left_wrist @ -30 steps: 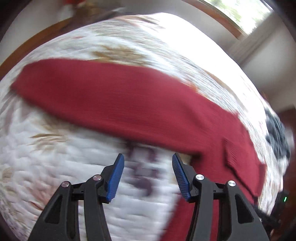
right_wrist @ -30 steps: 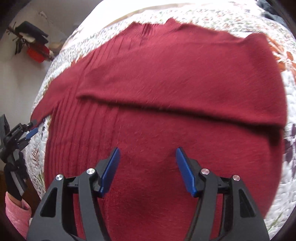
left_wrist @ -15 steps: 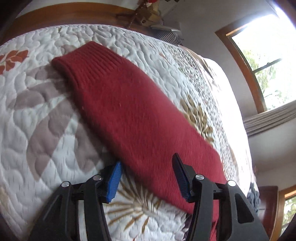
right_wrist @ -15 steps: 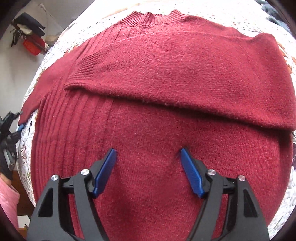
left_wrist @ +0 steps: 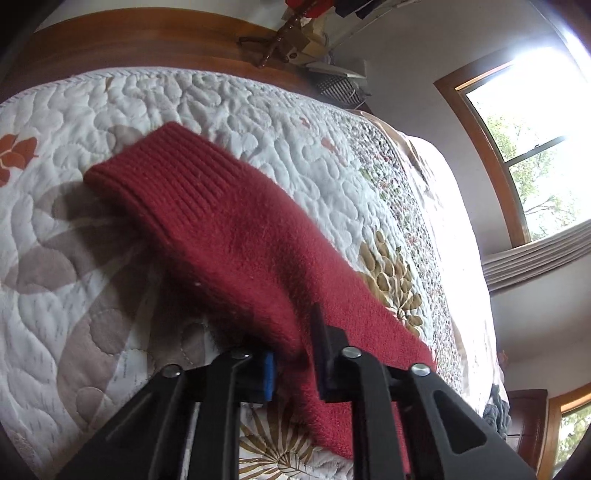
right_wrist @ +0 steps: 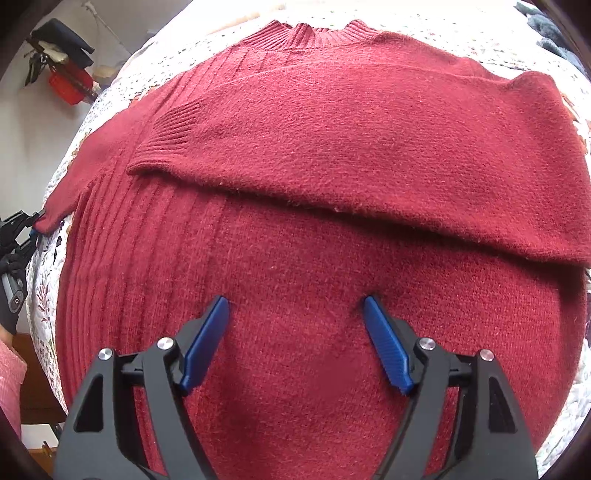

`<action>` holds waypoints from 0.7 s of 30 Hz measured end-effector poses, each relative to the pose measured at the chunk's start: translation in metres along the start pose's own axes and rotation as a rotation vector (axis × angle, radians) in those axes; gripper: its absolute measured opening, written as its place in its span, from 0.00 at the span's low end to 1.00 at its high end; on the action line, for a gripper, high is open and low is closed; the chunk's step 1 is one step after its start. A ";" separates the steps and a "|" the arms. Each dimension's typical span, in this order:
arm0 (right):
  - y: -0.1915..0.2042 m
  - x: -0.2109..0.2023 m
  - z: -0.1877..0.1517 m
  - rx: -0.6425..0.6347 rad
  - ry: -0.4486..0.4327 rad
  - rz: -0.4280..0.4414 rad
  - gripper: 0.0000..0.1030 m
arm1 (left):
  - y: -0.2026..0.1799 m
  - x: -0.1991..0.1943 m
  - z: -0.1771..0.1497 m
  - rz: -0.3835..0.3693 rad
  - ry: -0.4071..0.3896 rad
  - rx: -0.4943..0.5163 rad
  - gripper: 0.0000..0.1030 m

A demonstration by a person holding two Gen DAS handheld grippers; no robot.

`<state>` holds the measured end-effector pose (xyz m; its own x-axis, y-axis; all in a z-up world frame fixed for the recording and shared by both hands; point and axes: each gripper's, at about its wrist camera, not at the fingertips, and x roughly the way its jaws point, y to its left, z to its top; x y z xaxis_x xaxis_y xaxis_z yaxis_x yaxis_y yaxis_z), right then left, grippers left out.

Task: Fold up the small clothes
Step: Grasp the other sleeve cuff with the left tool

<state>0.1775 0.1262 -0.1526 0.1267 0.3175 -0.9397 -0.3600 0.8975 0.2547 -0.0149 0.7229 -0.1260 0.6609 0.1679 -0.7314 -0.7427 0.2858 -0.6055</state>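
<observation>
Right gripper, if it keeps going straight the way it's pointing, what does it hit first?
Most likely the red sweater itself. The right gripper has its jaws open, tips at or nearly on the sweater's body, just below the folded-over sleeve. Actual contact is hard to judge.

Left wrist view: the pads of the left gripper (left_wrist: 291, 354) are largely covered by the red sleeve (left_wrist: 236, 236) bunched between them; only a sliver of blue pad is seen at lower centre. The sleeve's lower end is cut off behind the gripper frame at the bottom edge. Objects on the wooden headboard (left_wrist: 147, 40) at the top centre are too distorted to be identified.

Right wrist view: the sweater (right_wrist: 314, 229) hem is hidden below the right gripper (right_wrist: 295, 306) body. The quilt (right_wrist: 48, 288) is mostly covered. At the left edge, a dark device is cropped. Grey fabric (right_wrist: 546, 33) at the upper right is cut off.
</observation>
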 end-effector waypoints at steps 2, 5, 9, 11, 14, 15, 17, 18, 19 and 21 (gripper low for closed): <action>0.000 0.000 -0.001 -0.003 -0.003 -0.002 0.74 | -0.004 -0.004 -0.001 -0.007 -0.011 0.008 0.09; 0.000 0.000 -0.001 -0.003 -0.004 0.004 0.74 | -0.015 -0.016 -0.005 -0.016 -0.028 0.049 0.07; -0.004 -0.003 -0.002 0.011 -0.009 0.022 0.72 | -0.046 -0.031 -0.015 -0.077 -0.043 0.126 0.07; -0.005 -0.006 -0.002 0.024 -0.007 0.024 0.70 | -0.070 -0.040 -0.024 -0.121 -0.043 0.176 0.07; -0.008 -0.014 -0.001 0.038 -0.004 0.023 0.64 | -0.104 -0.047 -0.039 -0.172 -0.037 0.241 0.07; -0.009 -0.017 -0.001 0.046 -0.006 0.032 0.63 | -0.116 -0.048 -0.044 -0.189 -0.034 0.264 0.07; -0.014 -0.025 -0.003 0.066 -0.016 0.043 0.63 | -0.140 -0.050 -0.057 -0.221 -0.025 0.314 0.07; -0.017 -0.030 -0.004 0.071 -0.025 0.043 0.63 | -0.152 -0.050 -0.064 -0.236 -0.017 0.336 0.07; -0.019 -0.034 -0.005 0.072 -0.031 0.043 0.63 | -0.165 -0.049 -0.074 -0.249 -0.007 0.362 0.07; -0.024 -0.041 -0.008 0.074 -0.041 0.038 0.63 | -0.180 -0.047 -0.089 -0.273 0.015 0.391 0.07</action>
<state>0.1736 0.0894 -0.1224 0.1529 0.3628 -0.9192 -0.2966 0.9041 0.3075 0.0779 0.5794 -0.0106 0.8225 0.0246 -0.5682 -0.4441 0.6518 -0.6147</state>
